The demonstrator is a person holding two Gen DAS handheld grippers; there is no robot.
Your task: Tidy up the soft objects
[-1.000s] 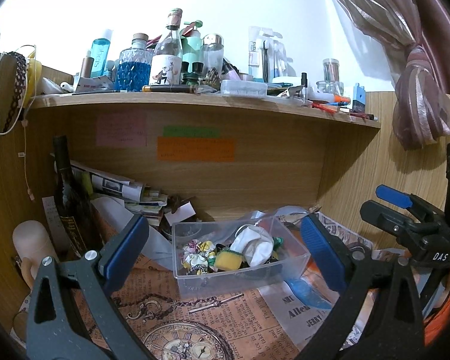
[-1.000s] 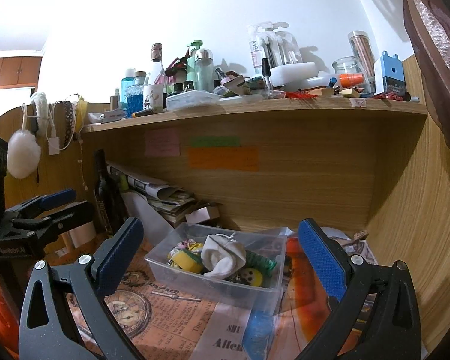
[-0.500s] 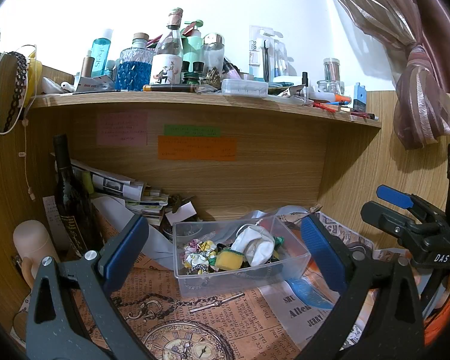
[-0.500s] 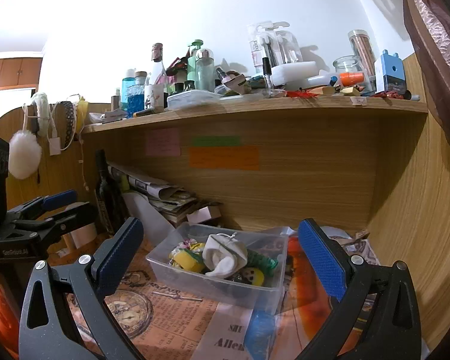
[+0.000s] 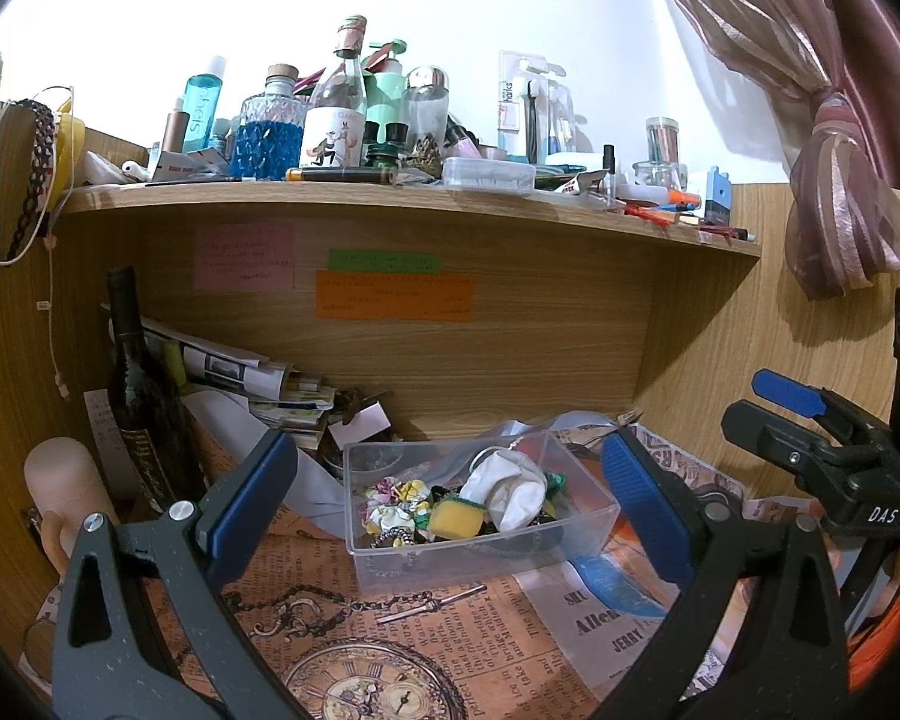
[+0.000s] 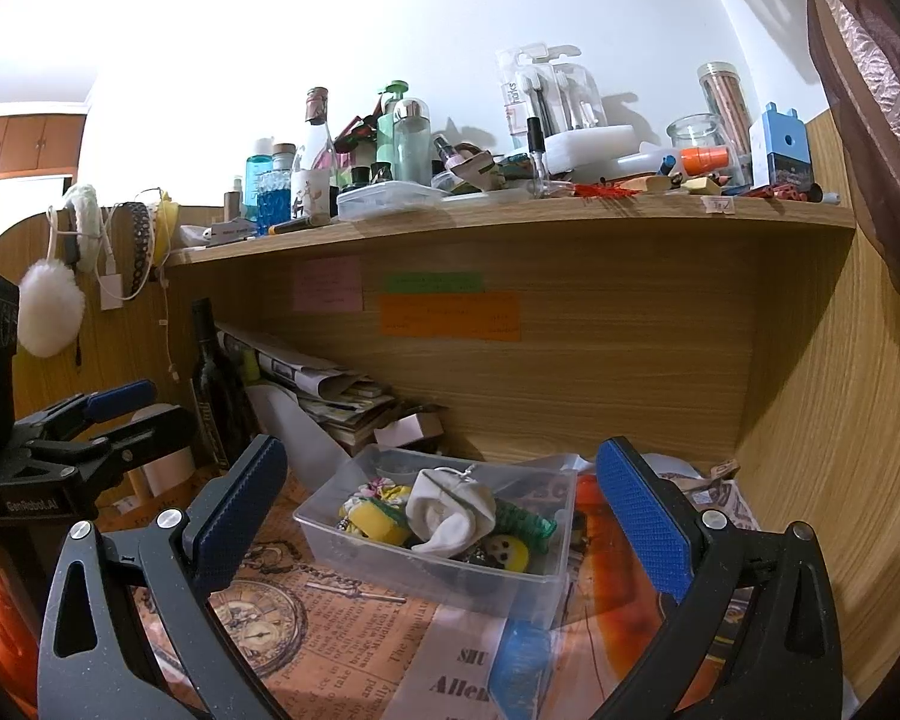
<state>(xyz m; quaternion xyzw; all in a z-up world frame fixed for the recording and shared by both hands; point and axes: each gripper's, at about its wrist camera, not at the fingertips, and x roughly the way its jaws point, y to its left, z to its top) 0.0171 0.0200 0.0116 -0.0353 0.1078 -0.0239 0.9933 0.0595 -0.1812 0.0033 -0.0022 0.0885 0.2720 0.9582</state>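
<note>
A clear plastic bin sits on the patterned desk paper under the shelf; it also shows in the right wrist view. Inside it lie a white sock, a yellow sponge, a floral scrunchie and a green scrunchie. My left gripper is open and empty, held back from the bin. My right gripper is open and empty, also short of the bin. Each gripper shows at the edge of the other's view.
A dark wine bottle and stacked papers stand at the back left. A crowded shelf of bottles hangs overhead. A white pompom hangs at left. A curtain hangs at right. The wooden side wall is close right.
</note>
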